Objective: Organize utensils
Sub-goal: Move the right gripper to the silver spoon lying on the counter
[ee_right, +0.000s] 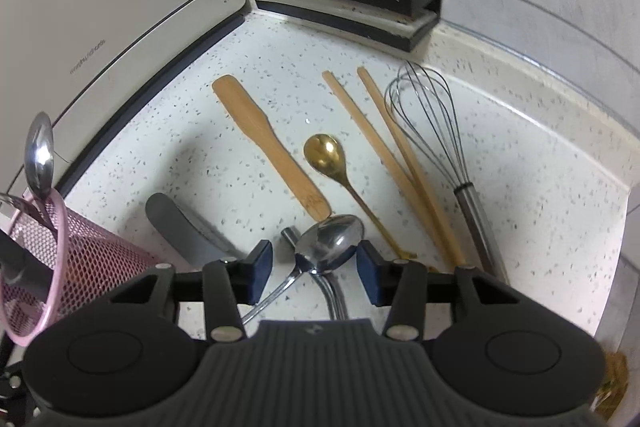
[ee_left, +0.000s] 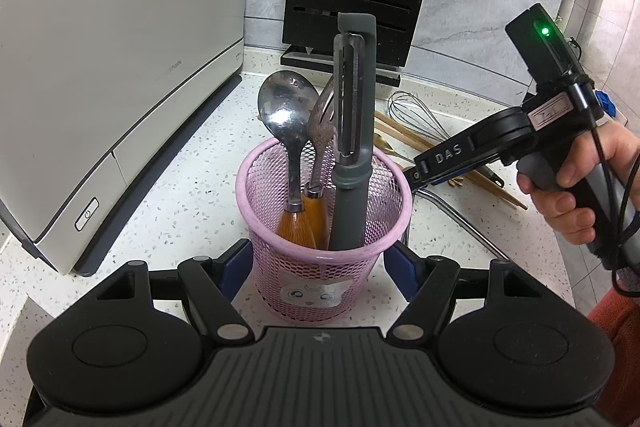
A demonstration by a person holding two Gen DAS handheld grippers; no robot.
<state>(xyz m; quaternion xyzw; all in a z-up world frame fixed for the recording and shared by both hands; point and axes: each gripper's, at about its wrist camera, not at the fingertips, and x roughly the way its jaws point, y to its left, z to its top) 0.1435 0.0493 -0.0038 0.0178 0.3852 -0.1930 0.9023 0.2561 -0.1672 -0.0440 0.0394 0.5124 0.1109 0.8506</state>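
- On speckled surface (ee_right: 168, 131): steel spoon (ee_right: 330, 243) lying between spread right claw (ee_right: 314, 265) pads, not yet pinched.
- Left claw (ee_left: 318, 267) pressed around pink basket (ee_left: 320, 227).
- Risk: off-centre closing, spoon slipping sideways.

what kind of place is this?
Most likely a home kitchen counter: a speckled worktop with a whisk, chopsticks and spoons lying loose, a pink utensil basket, and a white appliance against a tiled wall.
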